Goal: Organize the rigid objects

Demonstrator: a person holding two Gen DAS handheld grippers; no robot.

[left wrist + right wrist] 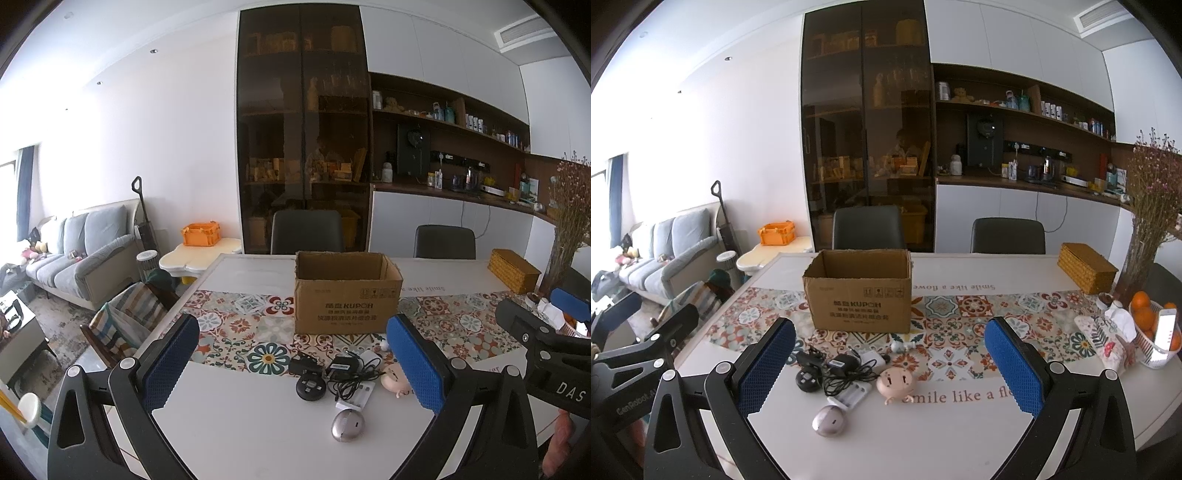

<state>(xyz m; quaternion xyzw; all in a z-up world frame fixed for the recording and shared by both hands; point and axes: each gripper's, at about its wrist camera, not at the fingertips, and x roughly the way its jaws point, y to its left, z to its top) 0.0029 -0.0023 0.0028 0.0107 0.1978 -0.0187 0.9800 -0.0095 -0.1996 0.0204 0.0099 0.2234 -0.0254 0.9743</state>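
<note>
Left gripper (293,363): your jaws stand wide apart, empty, above the table's near edge.
Right gripper (890,363): your jaws are likewise spread wide, holding nothing.
Cardboard box (857,291): open-topped, upright on the patterned runner (960,332), toward the table's middle.
Clutter: 1 loose group on the white table (923,435) just in front of the box, near the runner's near edge.
Black round device (809,379): leftmost of the group.
Black charger with cable (842,365): beside it, cord tangled.
White battery charger (849,397): touching the cable.
Pink piggy bank (895,382): right end of the group.
Silver mouse (827,424): nearest your edge.
Wicker box (1086,271): far right corner.
Oranges basket (1152,325): right edge.
</note>
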